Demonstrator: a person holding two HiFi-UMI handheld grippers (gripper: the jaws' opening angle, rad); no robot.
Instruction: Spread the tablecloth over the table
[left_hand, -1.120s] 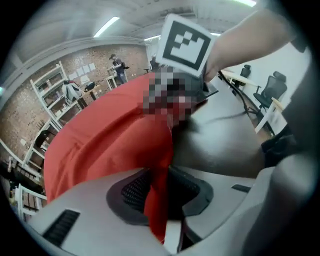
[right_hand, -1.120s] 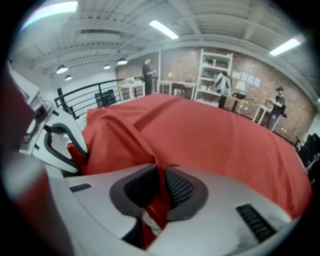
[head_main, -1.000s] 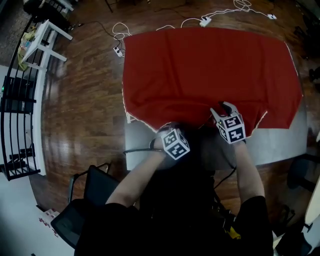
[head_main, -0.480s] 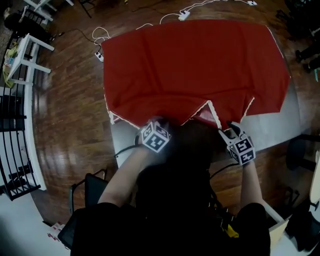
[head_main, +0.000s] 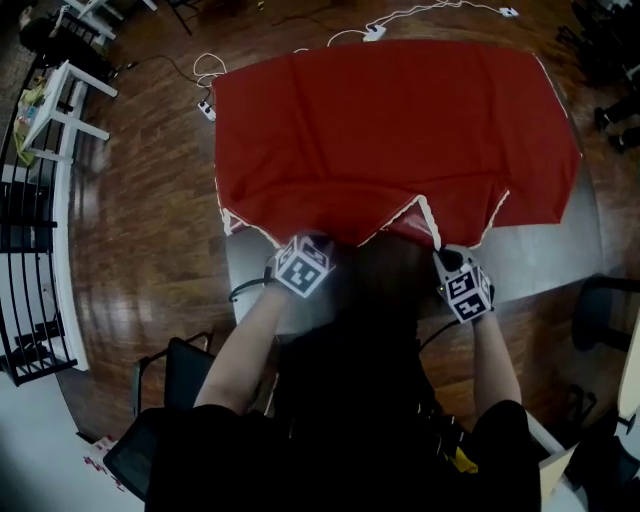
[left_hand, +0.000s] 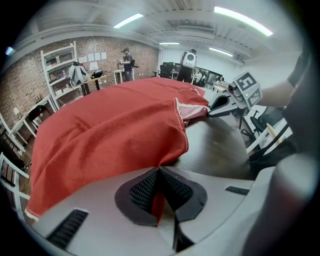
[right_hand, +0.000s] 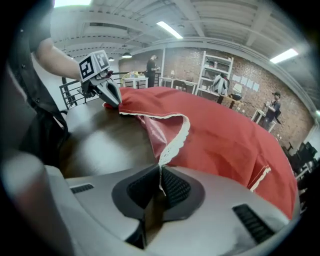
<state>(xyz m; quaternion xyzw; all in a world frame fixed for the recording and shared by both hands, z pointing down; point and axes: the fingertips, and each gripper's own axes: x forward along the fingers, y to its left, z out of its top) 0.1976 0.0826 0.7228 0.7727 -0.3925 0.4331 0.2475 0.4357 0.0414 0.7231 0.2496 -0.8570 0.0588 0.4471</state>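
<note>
Clamped tight on the near hem of the red tablecloth (head_main: 390, 130) with the left hand-held gripper (left_hand: 159, 172), toward the near left of the grey worktop (head_main: 545, 262). Just closed onto the white lace trim (right_hand: 175, 142) of a turned-back flap with the right hand-held gripper (right_hand: 159, 180), further right. Draped over most of the worktop, short of its near and right edges.

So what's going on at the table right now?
A person is spreading a red tablecloth over a grey table, with a gripper in each hand. The left gripper is shut on the cloth's near edge. The right gripper has just closed its jaws on the white lace trim of that same edge. The cloth covers the far part of the table; the near strip is bare.
</note>
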